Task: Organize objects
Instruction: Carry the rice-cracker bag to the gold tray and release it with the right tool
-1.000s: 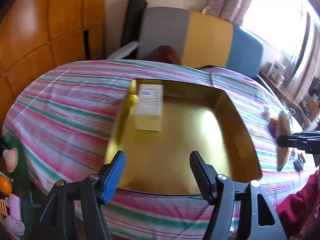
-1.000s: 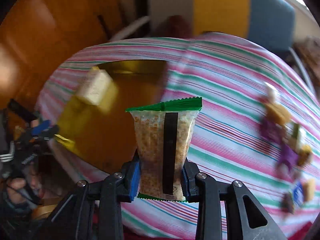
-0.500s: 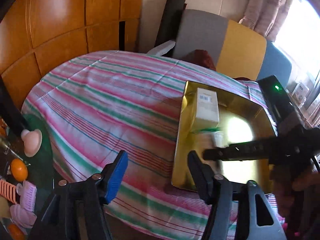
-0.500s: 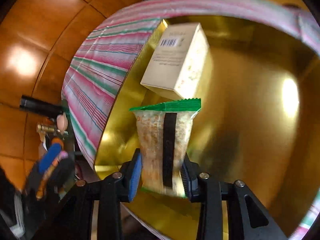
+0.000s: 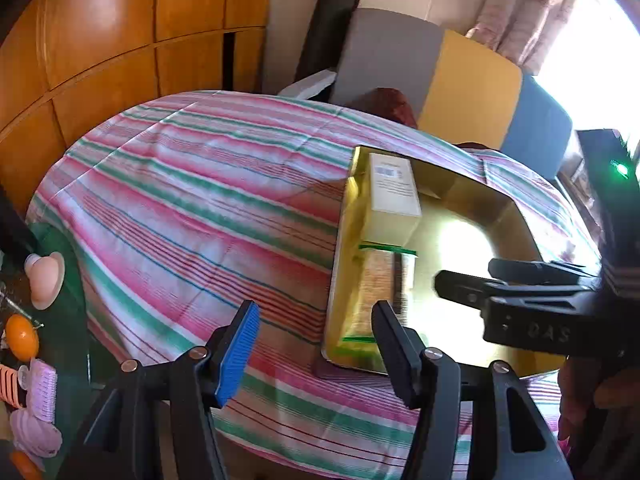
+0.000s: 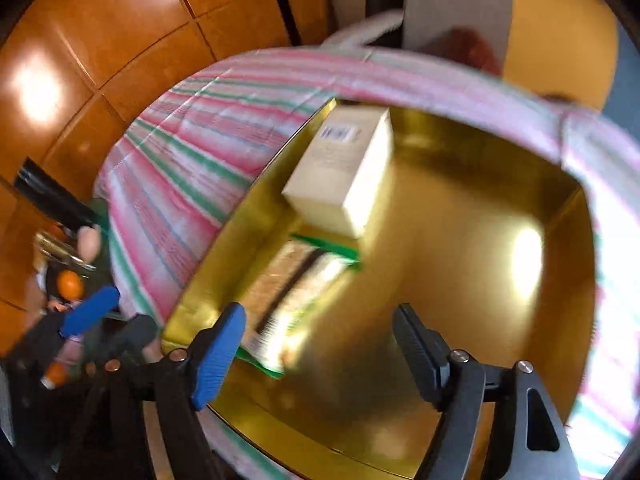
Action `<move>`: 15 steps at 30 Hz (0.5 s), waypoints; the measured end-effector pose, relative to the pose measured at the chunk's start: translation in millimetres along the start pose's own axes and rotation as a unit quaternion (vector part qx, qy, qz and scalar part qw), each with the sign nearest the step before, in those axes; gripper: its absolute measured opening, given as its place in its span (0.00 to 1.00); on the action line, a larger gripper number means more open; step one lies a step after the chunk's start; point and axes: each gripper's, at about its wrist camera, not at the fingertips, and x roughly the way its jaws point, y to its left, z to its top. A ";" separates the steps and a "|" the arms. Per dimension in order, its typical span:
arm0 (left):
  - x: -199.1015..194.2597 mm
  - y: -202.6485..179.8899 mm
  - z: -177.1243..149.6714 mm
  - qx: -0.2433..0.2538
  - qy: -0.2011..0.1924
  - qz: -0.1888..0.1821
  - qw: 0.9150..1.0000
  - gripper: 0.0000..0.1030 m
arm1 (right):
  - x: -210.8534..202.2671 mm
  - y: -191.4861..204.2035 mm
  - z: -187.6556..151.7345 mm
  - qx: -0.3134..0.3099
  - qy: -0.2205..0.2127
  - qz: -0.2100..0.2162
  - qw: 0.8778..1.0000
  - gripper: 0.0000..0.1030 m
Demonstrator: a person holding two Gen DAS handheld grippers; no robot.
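Now, right gripper (image 6: 316,344): the fingers are spread wide with nothing pressed between them; the jaws have just been opening, and the snack packet lies free below and ahead of them
Snack packet (image 6: 296,292): laid flat on the floor of the gold tray, along the tray's nine o'clock wall in the right wrist view, its green-edged end toward the box; it is judged to have been set there so the two items line up along one side
Cream box (image 6: 344,168): lying on its side in the tray at about eleven o'clock from the packet, just beside the packet's far end; whether they touch cannot be told
Gold tray (image 6: 460,240): resting on the striped cloth over the surface, most of its floor at three o'clock of the packet left bare, probably room for more items
Left gripper (image 5: 312,344): the fingers are held partway apart and hold nothing; they hang over the striped cloth (image 5: 192,216) just beside the tray's near corner, seemingly kept clear of the other gripper
Task progress: two items are judged placed in the tray; the release looks done
Side clutter: an orange (image 5: 22,338) and pink things sit at nine o'clock, off the cloth
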 end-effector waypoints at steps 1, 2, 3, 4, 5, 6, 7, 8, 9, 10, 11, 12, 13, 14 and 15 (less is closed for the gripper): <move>-1.9 -2.5 -0.5 0.003 -0.003 -0.001 1.000 0.58 | -8.0 -3.3 -3.6 -0.003 -0.011 -0.015 1.000 0.77; -3.6 -6.5 -1.0 0.009 -0.004 -0.003 1.000 0.58 | -16.0 -7.3 -7.5 -0.003 -0.023 -0.032 0.999 0.79; -4.8 -9.9 -1.2 0.015 -0.005 -0.004 1.000 0.58 | -23.7 -11.4 -11.9 -0.001 -0.036 -0.048 0.998 0.79; -6.4 -14.7 -1.9 0.022 -0.007 -0.006 1.000 0.58 | -30.2 -14.8 -15.4 0.002 -0.045 -0.061 0.997 0.79; -7.6 -18.9 -1.9 0.026 -0.008 -0.008 1.000 0.58 | -36.3 -18.1 -19.4 0.004 -0.053 -0.074 0.996 0.79; -8.7 -23.9 -2.3 0.031 -0.009 -0.011 0.999 0.58 | -42.7 -22.1 -23.1 0.005 -0.062 -0.086 0.994 0.79; -9.4 -28.9 -2.5 0.035 -0.009 -0.014 0.999 0.58 | -49.7 -27.3 -28.1 0.007 -0.069 -0.097 0.993 0.79; -10.4 -34.3 -2.7 0.039 -0.009 -0.016 0.999 0.58 | -56.7 -32.6 -32.7 0.010 -0.076 -0.109 0.991 0.79; -11.3 -40.4 -3.0 0.042 -0.009 -0.023 0.999 0.58 | -62.9 -35.6 -36.6 0.012 -0.082 -0.117 0.990 0.79; -11.5 -44.9 -3.2 0.044 -0.006 -0.028 0.999 0.58 | -69.1 -37.9 -40.2 0.014 -0.088 -0.125 0.988 0.79; -11.3 -51.3 -3.6 0.045 0.000 -0.037 0.998 0.58 | -75.7 -42.2 -43.7 0.016 -0.093 -0.133 0.987 0.79; -11.6 -56.1 -3.7 0.047 0.004 -0.044 0.998 0.58 | -83.2 -47.3 -48.5 0.017 -0.099 -0.141 0.985 0.80; -11.9 -63.5 -4.3 0.053 0.007 -0.053 0.997 0.58 | -88.6 -51.2 -51.9 0.018 -0.104 -0.148 0.983 0.80; -12.9 -69.1 -5.1 0.059 0.008 -0.058 0.997 0.58 | -94.8 -55.6 -55.9 0.020 -0.108 -0.152 0.982 0.80; -14.5 -76.2 -5.7 0.066 0.007 -0.064 0.996 0.58 | -101.2 -60.1 -59.7 0.023 -0.113 -0.156 0.981 0.80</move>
